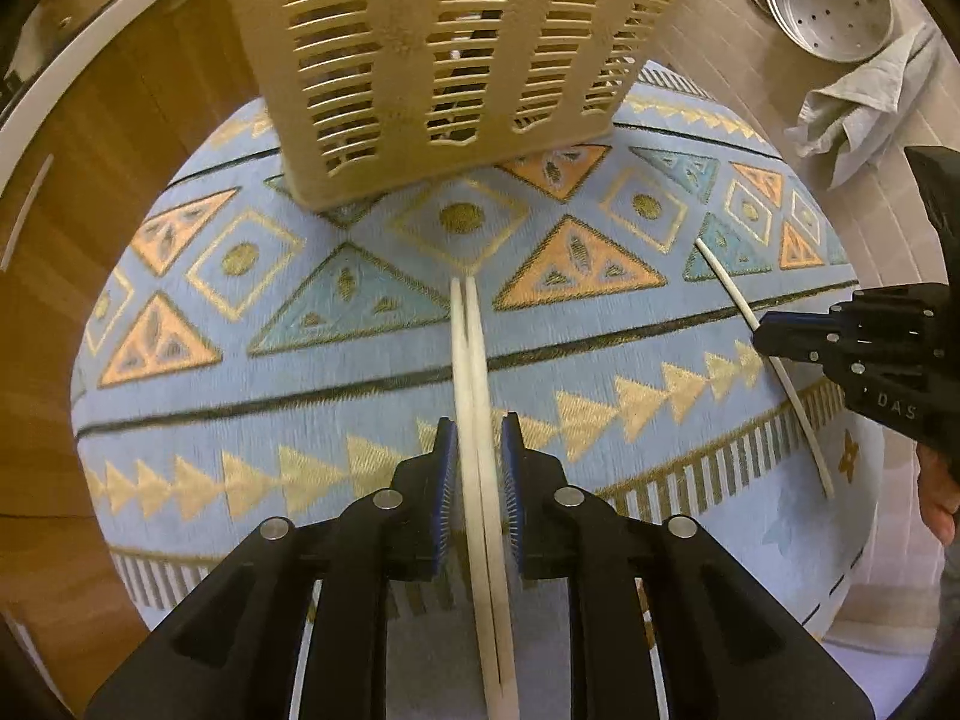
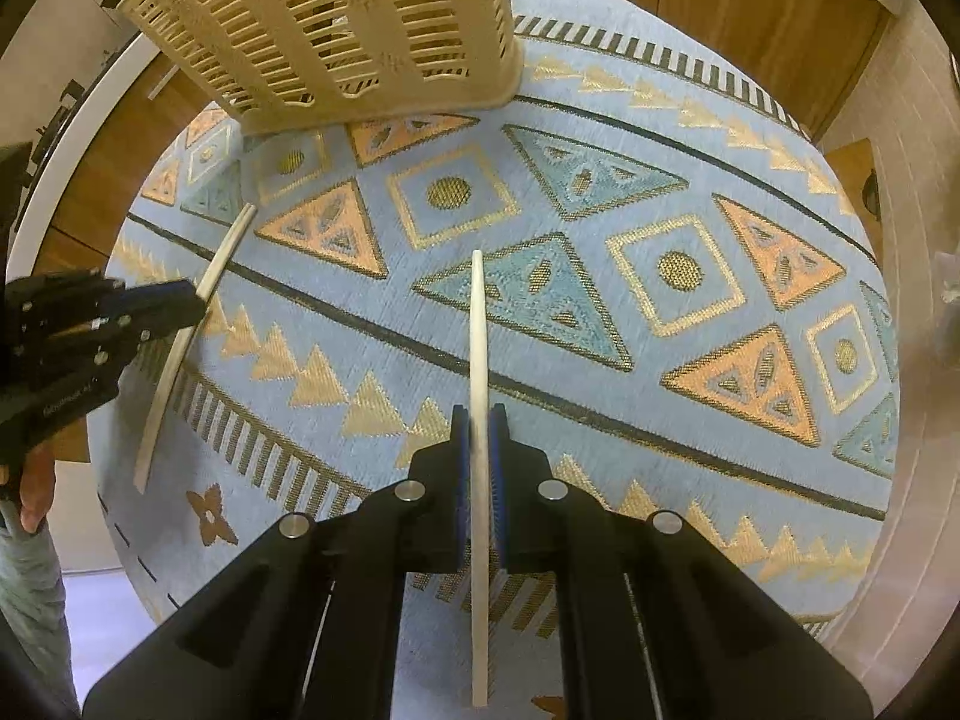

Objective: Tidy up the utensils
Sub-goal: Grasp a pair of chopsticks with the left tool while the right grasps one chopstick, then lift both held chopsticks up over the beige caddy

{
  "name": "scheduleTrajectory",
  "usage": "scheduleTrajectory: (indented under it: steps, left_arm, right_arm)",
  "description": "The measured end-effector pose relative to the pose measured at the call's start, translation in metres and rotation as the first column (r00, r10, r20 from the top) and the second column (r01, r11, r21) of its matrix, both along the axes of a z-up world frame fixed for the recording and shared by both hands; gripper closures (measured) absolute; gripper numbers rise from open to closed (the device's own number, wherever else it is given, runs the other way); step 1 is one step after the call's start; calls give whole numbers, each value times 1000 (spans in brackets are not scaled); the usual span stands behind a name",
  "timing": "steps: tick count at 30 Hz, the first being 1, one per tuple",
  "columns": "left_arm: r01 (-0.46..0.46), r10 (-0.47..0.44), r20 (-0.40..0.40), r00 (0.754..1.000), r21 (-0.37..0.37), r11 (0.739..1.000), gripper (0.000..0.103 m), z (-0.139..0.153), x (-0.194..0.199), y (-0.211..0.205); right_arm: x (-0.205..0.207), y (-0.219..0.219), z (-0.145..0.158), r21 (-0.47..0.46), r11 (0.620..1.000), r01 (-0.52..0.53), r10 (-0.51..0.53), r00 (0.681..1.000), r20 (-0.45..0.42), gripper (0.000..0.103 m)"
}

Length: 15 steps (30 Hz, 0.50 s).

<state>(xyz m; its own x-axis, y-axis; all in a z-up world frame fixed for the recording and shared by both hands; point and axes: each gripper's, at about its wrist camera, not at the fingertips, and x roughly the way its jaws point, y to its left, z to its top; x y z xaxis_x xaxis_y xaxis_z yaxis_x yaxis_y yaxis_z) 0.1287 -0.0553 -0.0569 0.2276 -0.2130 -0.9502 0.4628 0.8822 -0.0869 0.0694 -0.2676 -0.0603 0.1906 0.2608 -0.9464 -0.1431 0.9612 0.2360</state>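
cream chopsticks [image 1: 474,396] sit pinched in the left gripper [image 1: 477,450], a single chopstick [image 2: 479,360] clamped in the right gripper [image 2: 479,438], both aimed basket-ward [image 1: 444,60] for dropping in.

1. A light-blue woven rug [image 1: 372,384] with orange and teal triangles, gold diamonds and dark stripes covers the floor.
2. Brown wooden cabinet fronts [image 1: 120,138] stand beyond the rug.
3. A round perforated metal tray [image 1: 828,0] lies on the beige tiled floor [image 1: 720,30].
4. A crumpled grey cloth [image 1: 864,102] lies just beside the tray.
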Motion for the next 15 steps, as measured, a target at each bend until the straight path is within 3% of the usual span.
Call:
scheduleTrajectory:
  steps: [2, 7, 8, 10, 15]
  left_arm:
    - [36, -37, -21, 999, -2, 999, 74, 0, 1, -5]
    - [113, -113, -6, 994, 95, 989, 74, -3, -5, -22]
    - [124, -125, 2, 992, 120, 985, 75, -4, -7, -26]
    - [124, -130, 25, 991, 172, 977, 92, -7, -8, -34]
    - [95, -106, 61, 993, 157, 983, 94, -6, -13, -34]
  right_arm:
    - [2, 1, 0, -6, 1000, -13, 13, 1000, -9, 97]
    - [10, 4, -2, 4, 1000, -20, 20, 999, -33, 97]
    - [10, 5, -2, 7, 1000, -23, 23, 999, -34, 97]
    - [12, 4, -2, 6, 1000, -21, 21, 999, -30, 98]
    - [4, 15, 1, -16, 999, -49, 50, 998, 34, 99]
